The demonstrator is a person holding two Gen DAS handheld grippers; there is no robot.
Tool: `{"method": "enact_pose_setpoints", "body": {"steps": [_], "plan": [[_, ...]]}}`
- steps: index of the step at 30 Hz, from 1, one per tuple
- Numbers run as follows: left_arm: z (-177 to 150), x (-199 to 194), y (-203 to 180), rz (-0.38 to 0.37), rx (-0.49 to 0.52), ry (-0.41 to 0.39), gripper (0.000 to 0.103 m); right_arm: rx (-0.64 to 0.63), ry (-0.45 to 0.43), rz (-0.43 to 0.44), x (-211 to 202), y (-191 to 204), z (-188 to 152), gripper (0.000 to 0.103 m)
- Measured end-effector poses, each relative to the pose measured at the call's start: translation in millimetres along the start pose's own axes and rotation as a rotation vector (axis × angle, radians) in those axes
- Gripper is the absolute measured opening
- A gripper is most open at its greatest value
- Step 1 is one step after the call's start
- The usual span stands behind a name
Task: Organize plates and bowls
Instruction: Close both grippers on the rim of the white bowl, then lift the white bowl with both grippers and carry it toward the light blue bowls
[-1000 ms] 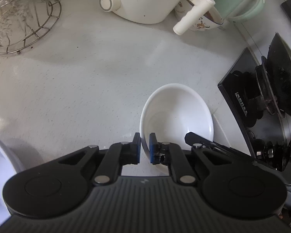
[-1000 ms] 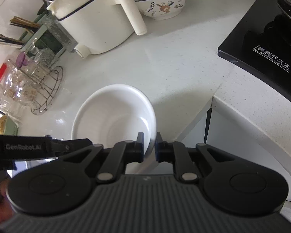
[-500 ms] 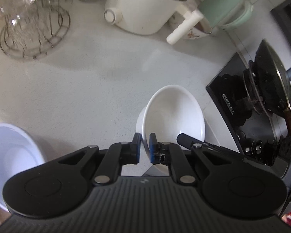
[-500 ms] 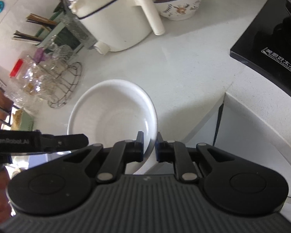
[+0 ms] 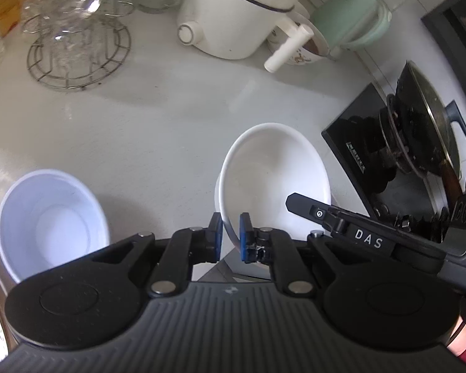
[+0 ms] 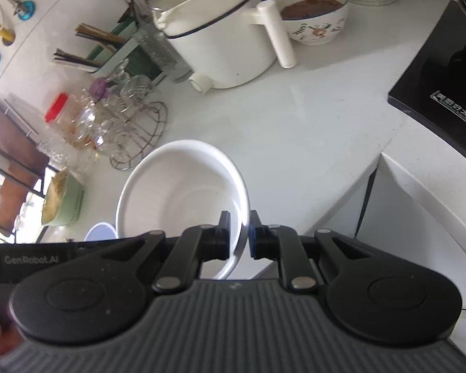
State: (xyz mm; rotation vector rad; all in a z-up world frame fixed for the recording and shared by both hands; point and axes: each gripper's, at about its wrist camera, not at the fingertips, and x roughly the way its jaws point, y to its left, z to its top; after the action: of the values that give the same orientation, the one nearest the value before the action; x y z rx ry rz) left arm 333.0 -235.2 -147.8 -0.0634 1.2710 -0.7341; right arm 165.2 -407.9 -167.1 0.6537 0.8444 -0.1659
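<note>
Your left gripper (image 5: 230, 237) is clamped on the near left rim of a white bowl (image 5: 276, 168), one pad inside and one outside the wall. Your right gripper (image 6: 239, 238) pinches the same bowl (image 6: 183, 192) on its near right rim, so both hold it tilted above the white surface (image 5: 158, 118). In the left wrist view the right gripper's black arm, marked DAS, crosses just right of the bowl.

Near left in that view a second white bowl (image 5: 49, 220) sits on the surface, empty and well apart from the held one; in the right wrist view only a sliver of its rim (image 6: 101, 233) shows past the held bowl. Also at the near left there, a green dish (image 6: 63, 202) holds something tan.

To the right, a black cooktop (image 5: 354, 152) sits close beside the held bowl, with a dark pan (image 5: 425, 118) on its burner. In the right wrist view the surface's edge and a white cabinet front drop away just right of your grip.

Farther off on the left stands a wire rack (image 5: 77, 59) carrying clear glassware. At the far middle a white pot (image 5: 233, 15) with a long handle blocks the back of the surface, and a patterned bowl (image 6: 317, 18) of brown food is just right of it, touching or nearly touching the handle. A pale green container (image 5: 351, 18) stands at the far right.
</note>
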Motion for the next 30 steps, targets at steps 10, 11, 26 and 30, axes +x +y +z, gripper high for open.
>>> {"method": "enact_pose_setpoints", "body": {"steps": [10,11,26,30], "plan": [[-9,-27,24,0.008,-0.044,-0.019,0.012,-0.013,0.058,0.015,5,25,-10,0.016],[-10,-30,26,0.011,-0.051,-0.026,0.012,-0.019,0.06,0.022,5,28,-11,0.016],[-18,-86,69,-0.026,-0.194,-0.175,0.012,-0.076,0.101,0.119,7,79,6,0.016],[-24,-95,86,-0.004,-0.234,-0.214,0.012,-0.103,0.133,0.137,17,95,7,0.016]]}}
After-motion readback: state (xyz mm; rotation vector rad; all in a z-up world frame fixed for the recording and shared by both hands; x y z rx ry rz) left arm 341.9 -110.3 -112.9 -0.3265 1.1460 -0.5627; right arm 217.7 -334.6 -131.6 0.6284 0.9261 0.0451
